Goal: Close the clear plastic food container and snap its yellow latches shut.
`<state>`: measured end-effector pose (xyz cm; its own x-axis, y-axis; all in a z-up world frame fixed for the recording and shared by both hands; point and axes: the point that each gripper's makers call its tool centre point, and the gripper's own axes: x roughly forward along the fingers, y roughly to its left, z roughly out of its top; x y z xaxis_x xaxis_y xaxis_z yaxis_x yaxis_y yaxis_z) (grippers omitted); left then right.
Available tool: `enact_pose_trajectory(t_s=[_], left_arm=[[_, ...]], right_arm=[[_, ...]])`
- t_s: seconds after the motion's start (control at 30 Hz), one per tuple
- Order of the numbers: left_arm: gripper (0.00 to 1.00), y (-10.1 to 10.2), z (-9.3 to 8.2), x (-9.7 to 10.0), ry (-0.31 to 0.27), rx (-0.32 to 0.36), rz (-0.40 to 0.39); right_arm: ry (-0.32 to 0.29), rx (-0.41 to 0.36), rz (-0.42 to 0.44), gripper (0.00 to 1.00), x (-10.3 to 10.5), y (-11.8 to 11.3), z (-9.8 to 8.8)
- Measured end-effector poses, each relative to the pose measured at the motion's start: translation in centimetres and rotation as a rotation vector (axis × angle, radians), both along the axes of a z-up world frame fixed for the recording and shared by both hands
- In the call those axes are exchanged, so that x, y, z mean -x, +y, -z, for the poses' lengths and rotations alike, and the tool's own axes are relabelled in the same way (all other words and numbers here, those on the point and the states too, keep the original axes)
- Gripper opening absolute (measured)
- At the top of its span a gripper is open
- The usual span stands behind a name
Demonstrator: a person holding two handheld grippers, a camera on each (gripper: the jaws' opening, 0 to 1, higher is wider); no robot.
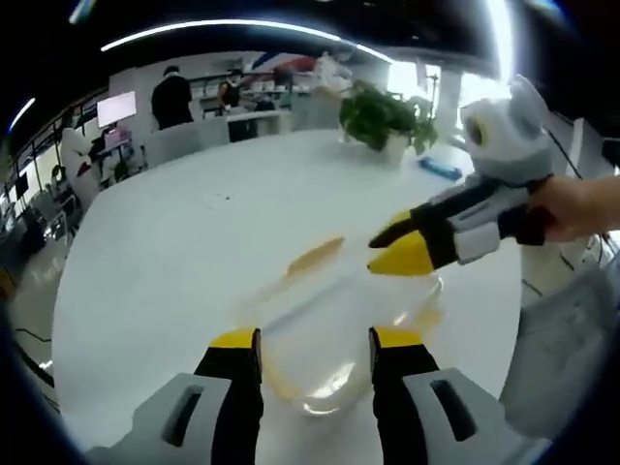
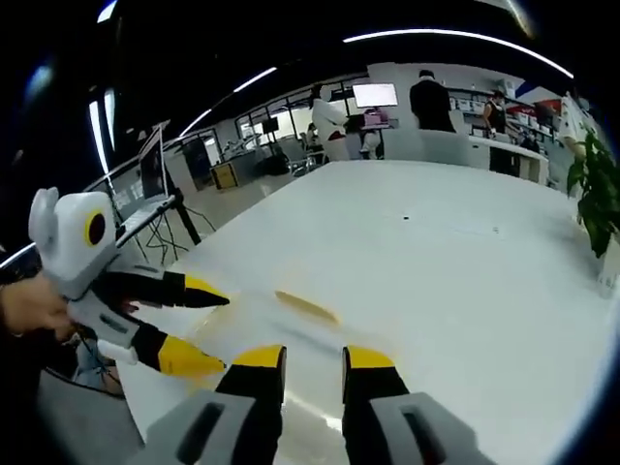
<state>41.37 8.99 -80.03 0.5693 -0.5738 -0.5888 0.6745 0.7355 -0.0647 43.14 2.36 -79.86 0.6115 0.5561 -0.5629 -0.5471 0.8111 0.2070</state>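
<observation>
Clear plastic food container (image 1: 334, 354) lies on the white table (image 1: 194, 242) at its near edge in the left gripper view, framed between the left gripper (image 1: 315, 339)'s two yellow-tipped jaws, which stand apart with nothing between them touching either pad. One yellow latch (image 1: 315, 257) sticks out on the container's far side, toward the middle of the table. The right gripper (image 1: 392, 247), held in a hand (image 1: 581, 205), reaches in from the right edge with its jaws parted just over the container's far right rim; whether they touch it cannot be told. A potted plant (image 1: 387, 116) stands at the table's far edge. In the right gripper view, the right gripper (image 2: 312, 360) has its jaws slightly apart, empty, above the blurred container lid (image 2: 291, 334), with the latch (image 2: 305, 306) just beyond. The left gripper (image 2: 199, 325) enters from the left, jaws spread, near the table's left edge.
</observation>
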Motion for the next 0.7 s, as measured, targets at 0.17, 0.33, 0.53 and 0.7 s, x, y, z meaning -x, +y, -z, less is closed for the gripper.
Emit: enact_pose_trajectory(t_s=[0.17,0.33,0.53,0.7], left_arm=[[0.44,-0.6,0.2,0.9,-0.024,-0.037,0.071],[0.45,-1.3,0.3,1.8,-0.048,-0.048,0.137],[0.46,-1.7,0.3,2.0,-0.069,-0.055,0.171],[0.45,-1.9,0.0,2.3,-0.128,-0.093,0.233]], right_arm=[[-0.007,0.007,-0.044,0.20,-0.7,1.2,-0.2],[-0.022,0.011,-0.073,0.20,-1.6,2.1,-0.7],[-0.016,0.018,-0.107,0.21,-2.3,2.5,-0.5],[0.005,0.023,-0.187,0.25,-2.5,2.9,0.0]])
